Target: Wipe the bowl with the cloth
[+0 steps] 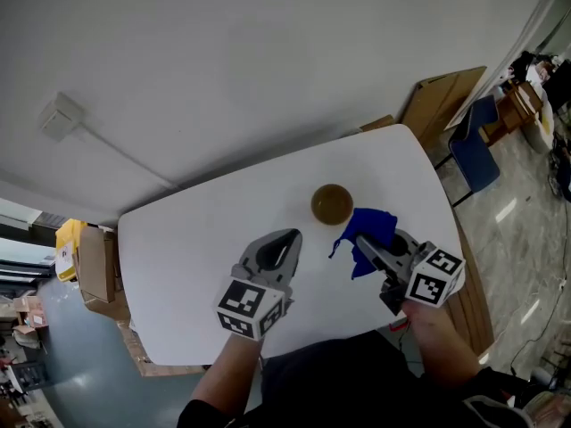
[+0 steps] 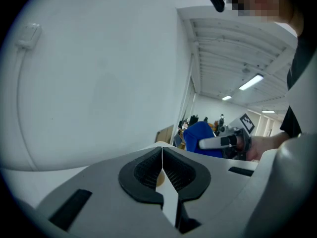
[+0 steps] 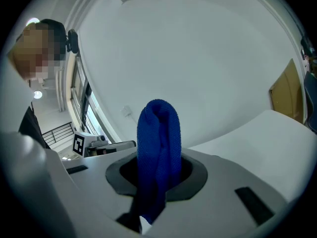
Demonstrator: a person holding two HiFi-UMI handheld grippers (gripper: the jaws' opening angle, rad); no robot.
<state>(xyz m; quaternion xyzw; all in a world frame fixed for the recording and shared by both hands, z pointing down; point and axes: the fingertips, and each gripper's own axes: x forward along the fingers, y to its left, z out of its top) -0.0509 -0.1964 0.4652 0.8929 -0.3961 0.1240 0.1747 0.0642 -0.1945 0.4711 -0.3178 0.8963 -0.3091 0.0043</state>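
A small brown bowl [image 1: 332,204] stands on the white table [image 1: 205,257], toward its far right part. My right gripper [image 1: 368,247] is just right of and nearer than the bowl, shut on a blue cloth [image 1: 368,232] that bunches up between its jaws and hangs over them. The right gripper view shows the cloth [image 3: 158,152] sticking up out of the jaws. My left gripper [image 1: 284,242] hovers left of the bowl with its jaws pressed together and nothing between them. In the left gripper view my left gripper [image 2: 162,158] is shut, and the blue cloth [image 2: 200,137] shows beyond it.
Cardboard sheets [image 1: 442,101] lean against the wall past the table's far right corner. A blue chair [image 1: 473,154] stands to the right. Cardboard boxes [image 1: 94,266] and a yellow object sit off the left edge. A white wall rises right behind the table.
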